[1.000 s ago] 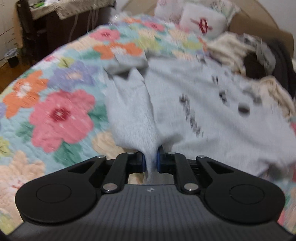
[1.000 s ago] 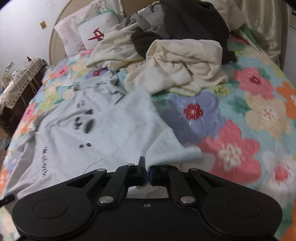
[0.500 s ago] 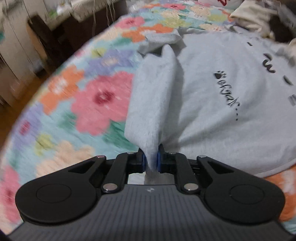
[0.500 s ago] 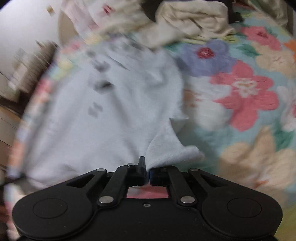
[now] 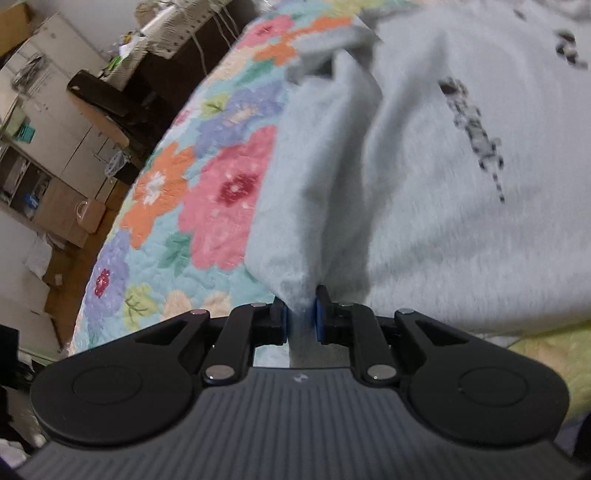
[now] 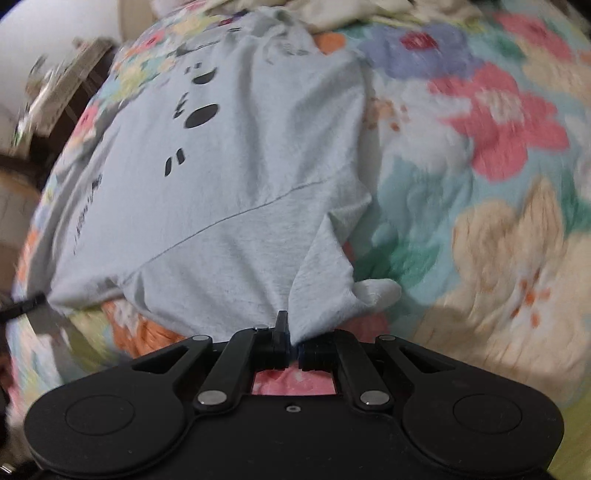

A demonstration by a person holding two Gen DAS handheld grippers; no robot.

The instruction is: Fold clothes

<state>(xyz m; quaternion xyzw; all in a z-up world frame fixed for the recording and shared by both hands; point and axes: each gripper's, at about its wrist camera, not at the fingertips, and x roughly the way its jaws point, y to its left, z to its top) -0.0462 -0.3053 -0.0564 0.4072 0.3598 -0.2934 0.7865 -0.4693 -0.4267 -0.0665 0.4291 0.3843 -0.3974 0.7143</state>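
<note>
A light grey T-shirt (image 5: 424, 177) with a black print lies spread on the flowered quilt (image 5: 221, 192). My left gripper (image 5: 301, 319) is shut on a bunched fold at one bottom corner of the shirt; the cloth rises in a ridge from between the blue pads. In the right wrist view the same T-shirt (image 6: 221, 184) stretches away from me, print side up. My right gripper (image 6: 293, 345) is shut on the other bottom corner, where the hem gathers into a point. A small flap of cloth sticks out to the right of that grip.
Flowered quilt (image 6: 480, 147) covers the bed on all sides of the shirt. A heap of cream and dark clothes (image 6: 351, 11) lies beyond the collar. Left of the bed stand a dark side table (image 5: 155, 77), white cupboards (image 5: 55, 122) and boxes on the floor.
Both grippers have dropped toward the bed with the shirt's corners still pinched. The shirt now lies flatter and more stretched out. Both views tilted down; the clothes heap slid toward the top edge.
</note>
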